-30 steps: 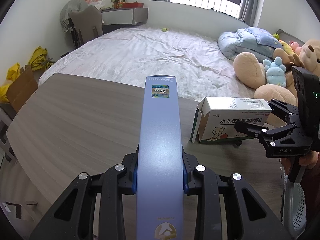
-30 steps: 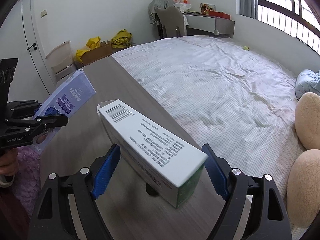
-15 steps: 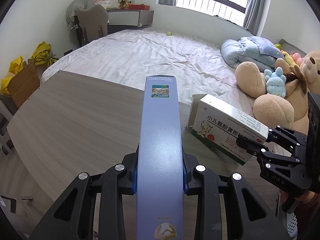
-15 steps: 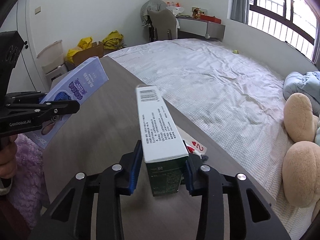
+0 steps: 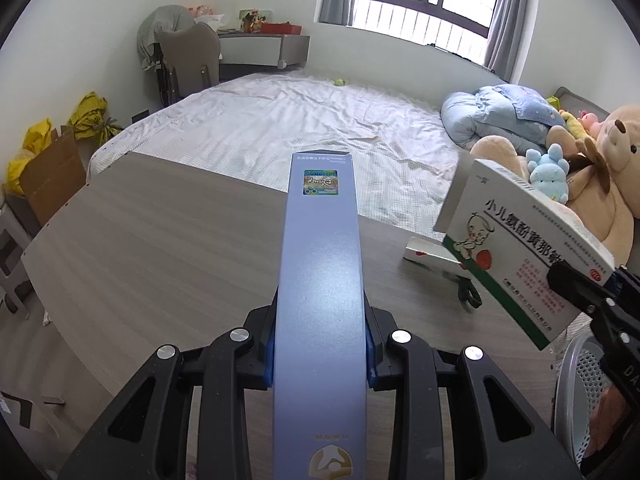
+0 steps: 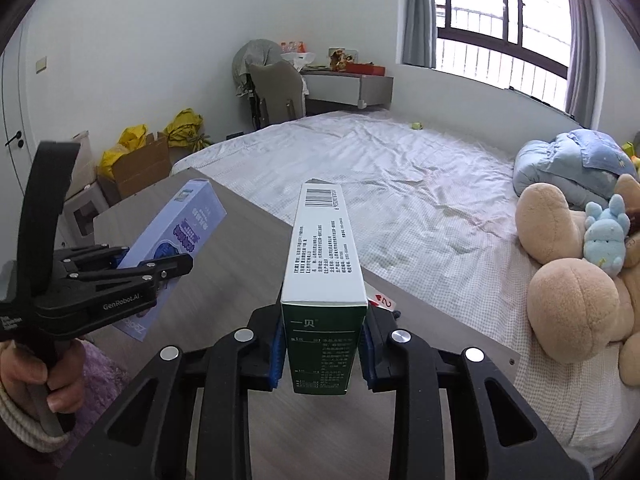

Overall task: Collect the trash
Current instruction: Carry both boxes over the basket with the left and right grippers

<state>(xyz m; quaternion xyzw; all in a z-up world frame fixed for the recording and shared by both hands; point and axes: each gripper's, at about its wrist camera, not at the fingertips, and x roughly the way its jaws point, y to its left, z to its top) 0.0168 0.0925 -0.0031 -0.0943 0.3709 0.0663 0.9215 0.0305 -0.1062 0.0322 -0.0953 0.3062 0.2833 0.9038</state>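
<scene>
Under white box [image 6: 324, 256], right view alone shows playing card [image 6: 383, 301].

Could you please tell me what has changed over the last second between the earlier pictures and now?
The right claw has just closed its jaws on the white-and-green medicine box and lifted it off the grey wood-grain table, uncovering a playing card. The left claw stays clamped on the long lavender-blue carton.

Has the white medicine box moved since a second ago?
Yes. The white medicine box has come up off the table, clamped in the right gripper, whose jaws have just been closing.
</scene>
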